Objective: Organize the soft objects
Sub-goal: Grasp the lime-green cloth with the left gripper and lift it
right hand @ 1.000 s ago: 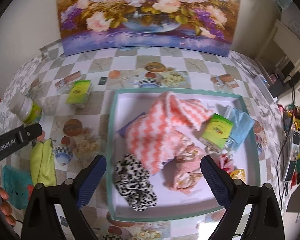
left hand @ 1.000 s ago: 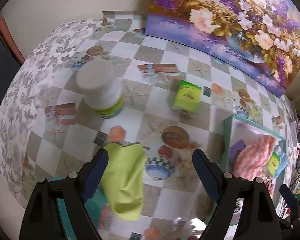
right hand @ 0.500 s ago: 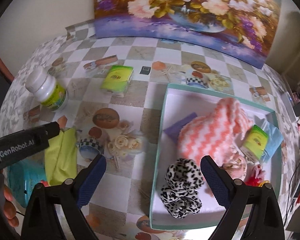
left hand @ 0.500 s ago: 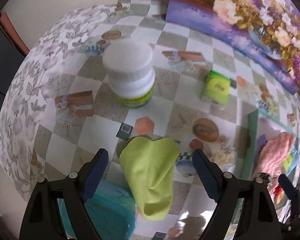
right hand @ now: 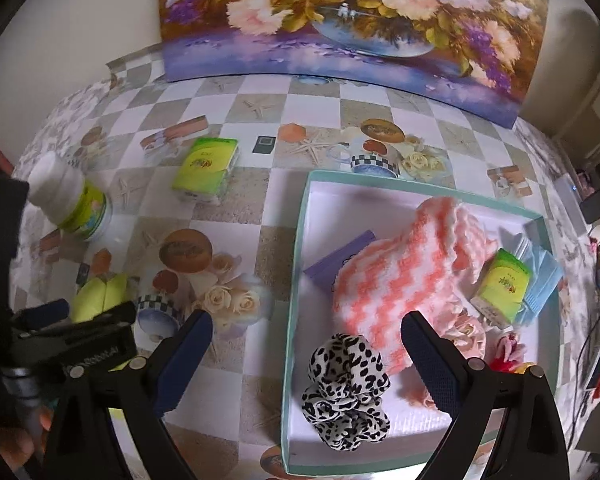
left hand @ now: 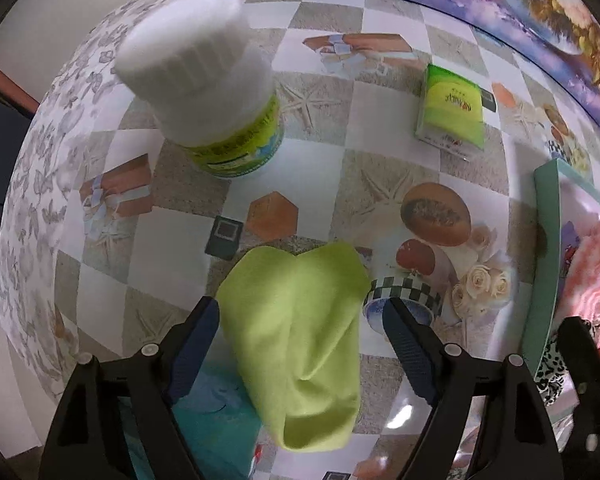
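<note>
A lime-green cloth (left hand: 300, 328) lies on the table between the fingers of my open left gripper (left hand: 300, 344), which is low over it; it also shows in the right wrist view (right hand: 98, 290). A teal cloth (left hand: 212, 412) lies under its left side. My open, empty right gripper (right hand: 306, 346) hovers over the left edge of a teal-rimmed white tray (right hand: 298, 264) that holds a pink-and-white knit cloth (right hand: 400, 276), a leopard-print scrunchie (right hand: 346, 396), a tissue pack (right hand: 500, 286) and other soft items.
A white-capped bottle (left hand: 208, 92) stands just beyond the green cloth. A green tissue pack (left hand: 452, 116) lies on the checkered tablecloth further right. A flower painting (right hand: 352, 20) leans against the back wall. The table's edge curves away on the left.
My left gripper has moved forward and down over the green cloth, toward the bottle. My right gripper has shifted left, from above the tray's middle to its left edge.
</note>
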